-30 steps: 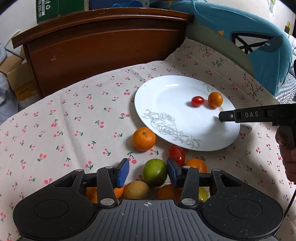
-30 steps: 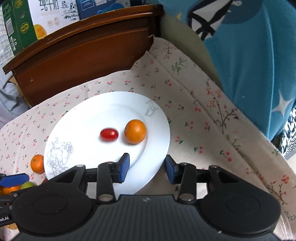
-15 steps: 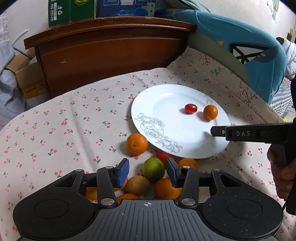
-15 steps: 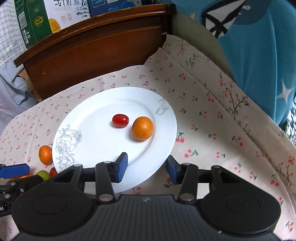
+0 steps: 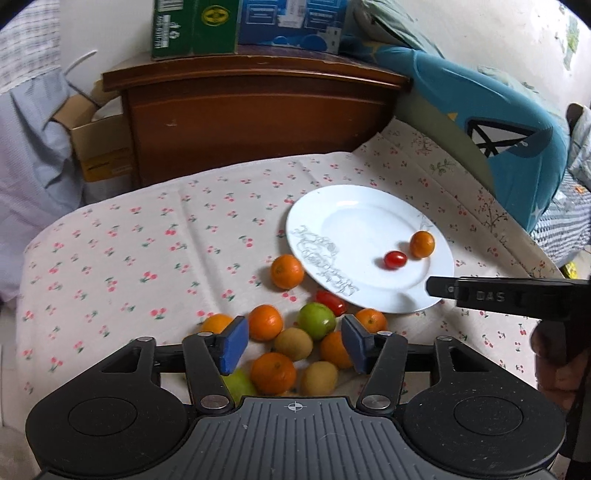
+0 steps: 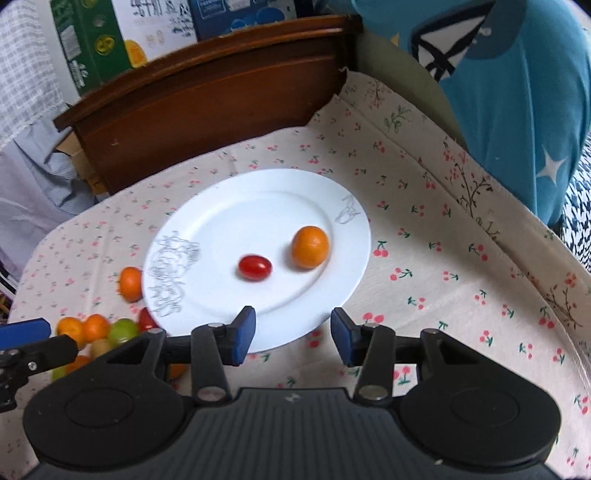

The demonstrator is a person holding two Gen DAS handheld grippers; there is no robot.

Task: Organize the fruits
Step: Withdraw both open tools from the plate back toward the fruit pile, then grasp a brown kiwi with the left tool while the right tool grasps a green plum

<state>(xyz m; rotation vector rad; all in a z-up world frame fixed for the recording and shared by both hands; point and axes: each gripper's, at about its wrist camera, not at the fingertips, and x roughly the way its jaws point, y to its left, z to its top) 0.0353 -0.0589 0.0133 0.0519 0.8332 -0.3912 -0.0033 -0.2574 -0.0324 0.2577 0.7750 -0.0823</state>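
A white plate (image 5: 351, 214) (image 6: 229, 206) lies on the cherry-print cloth and holds a cherry tomato (image 5: 395, 259) (image 6: 254, 267) and a small orange (image 5: 422, 243) (image 6: 310, 246). A pile of fruit sits left of the plate's near edge: several oranges (image 5: 265, 322), a green fruit (image 5: 316, 320), yellow-brown fruits (image 5: 293, 343) and a second cherry tomato (image 5: 331, 300). One orange (image 5: 286, 271) (image 6: 130, 283) lies apart beside the plate. My left gripper (image 5: 293, 343) is open and empty above the pile. My right gripper (image 6: 293, 334) is open and empty over the plate's near rim.
A dark wooden headboard (image 5: 255, 110) stands behind the cloth with cartons (image 5: 195, 26) on top. A blue cushion (image 5: 498, 140) lies at the right. A cardboard box (image 5: 99, 147) sits at the left, beyond the cloth's edge.
Both grippers have drawn back and up, so more of the cloth and fruit pile shows. Both stay open and empty. The fruit has not moved.
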